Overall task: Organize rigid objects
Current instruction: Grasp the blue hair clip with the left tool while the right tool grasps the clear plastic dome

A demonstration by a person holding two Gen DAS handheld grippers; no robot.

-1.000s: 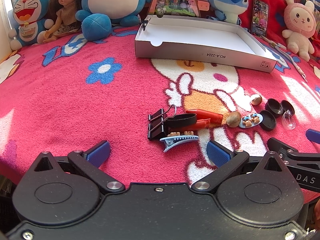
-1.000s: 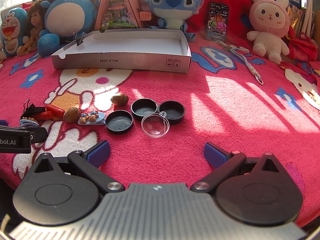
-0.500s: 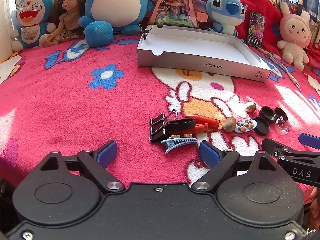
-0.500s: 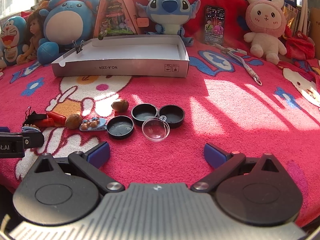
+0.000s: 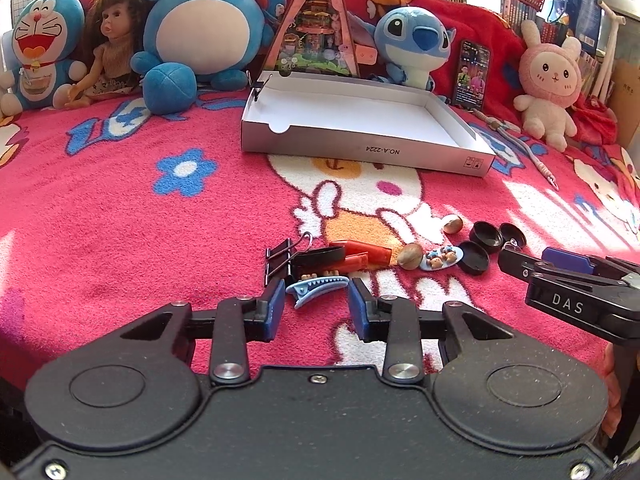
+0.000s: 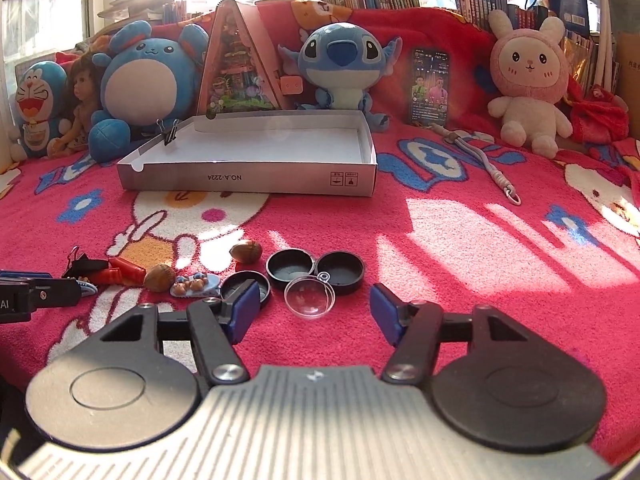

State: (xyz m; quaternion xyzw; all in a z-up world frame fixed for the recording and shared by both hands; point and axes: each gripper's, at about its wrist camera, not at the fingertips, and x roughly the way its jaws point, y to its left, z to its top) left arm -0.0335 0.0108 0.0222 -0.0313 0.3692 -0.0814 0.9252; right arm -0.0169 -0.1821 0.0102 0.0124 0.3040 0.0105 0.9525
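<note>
While left tongs [image 5: 316, 306] spread, bracket blue hair clip [image 5: 318, 285], pickup step; next: pinch, carry to box [image 5: 360, 120] at 12 o'clock. Right tongs [image 6: 312, 312] spread.

Black caps [image 6: 312, 266] flank the clear dome [image 6: 309, 299].

I see a blue toothed hair clip [image 5: 318, 285] lying flat nearest me, a black binder clip [image 5: 280, 262] and red pieces [image 5: 362, 254] just behind; nuts, black caps [image 6: 334, 272], a clear dome [image 6: 309, 300] rightward; white box [image 5: 360, 152] open beyond.
</note>
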